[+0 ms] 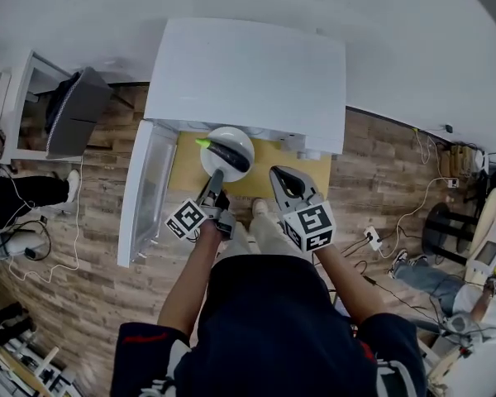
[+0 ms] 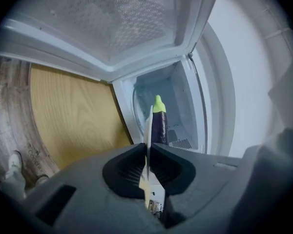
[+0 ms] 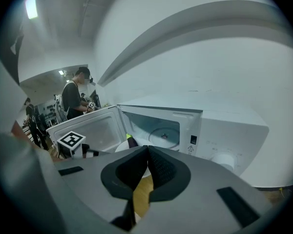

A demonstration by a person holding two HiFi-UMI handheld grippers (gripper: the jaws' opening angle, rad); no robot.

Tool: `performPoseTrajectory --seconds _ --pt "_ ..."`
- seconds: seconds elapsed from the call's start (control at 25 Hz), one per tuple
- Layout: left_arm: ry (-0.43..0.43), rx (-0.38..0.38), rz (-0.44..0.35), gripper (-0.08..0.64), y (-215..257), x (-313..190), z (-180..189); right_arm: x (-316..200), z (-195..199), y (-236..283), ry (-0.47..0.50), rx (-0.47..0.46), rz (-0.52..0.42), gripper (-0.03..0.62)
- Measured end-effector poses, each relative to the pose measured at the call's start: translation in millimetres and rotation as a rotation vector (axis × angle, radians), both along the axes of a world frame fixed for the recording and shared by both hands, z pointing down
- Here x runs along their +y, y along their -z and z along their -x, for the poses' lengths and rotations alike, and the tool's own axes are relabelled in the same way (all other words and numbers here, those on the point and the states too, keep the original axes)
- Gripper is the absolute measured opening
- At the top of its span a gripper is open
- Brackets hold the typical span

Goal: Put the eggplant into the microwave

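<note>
A dark purple eggplant (image 1: 229,154) with a green stem lies on a white plate (image 1: 217,164), held just in front of the open white microwave (image 1: 248,73). My left gripper (image 1: 217,178) is shut on the plate's near rim. In the left gripper view the plate (image 2: 148,126) shows edge-on between the pads, with the eggplant (image 2: 159,123) on it and the microwave cavity (image 2: 183,101) behind. My right gripper (image 1: 279,174) hangs shut and empty to the right of the plate. The right gripper view shows the glass turntable (image 3: 163,133) inside the cavity.
The microwave door (image 1: 145,188) swings wide open to the left. The microwave stands on a wooden tabletop (image 1: 281,160). Cables and a power strip (image 1: 370,238) lie on the floor at the right. A dark seat (image 1: 78,114) stands at the left. People (image 3: 75,99) work in the background.
</note>
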State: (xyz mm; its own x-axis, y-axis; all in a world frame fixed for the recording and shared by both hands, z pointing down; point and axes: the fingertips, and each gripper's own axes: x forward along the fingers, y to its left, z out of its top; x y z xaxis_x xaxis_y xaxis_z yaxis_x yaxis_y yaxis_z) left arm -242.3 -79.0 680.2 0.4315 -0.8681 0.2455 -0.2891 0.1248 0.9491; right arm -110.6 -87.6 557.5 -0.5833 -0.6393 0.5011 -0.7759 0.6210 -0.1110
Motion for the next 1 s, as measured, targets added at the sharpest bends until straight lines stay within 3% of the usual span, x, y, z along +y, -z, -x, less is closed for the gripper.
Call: performPoseTrajectory --seconds 0.24,1.0 --pt "0.065 0.074 0.017 0.037 -12.7 -20.0 6.5 3.1 1.9 -6.0 0.021 0.017 0.012 0.012" --pt "0.14 0.178 0.039 0.035 -31.6 -63.5 11.0 -4.1 -8.0 -23.1 0.016 0.04 0.053 0.012"
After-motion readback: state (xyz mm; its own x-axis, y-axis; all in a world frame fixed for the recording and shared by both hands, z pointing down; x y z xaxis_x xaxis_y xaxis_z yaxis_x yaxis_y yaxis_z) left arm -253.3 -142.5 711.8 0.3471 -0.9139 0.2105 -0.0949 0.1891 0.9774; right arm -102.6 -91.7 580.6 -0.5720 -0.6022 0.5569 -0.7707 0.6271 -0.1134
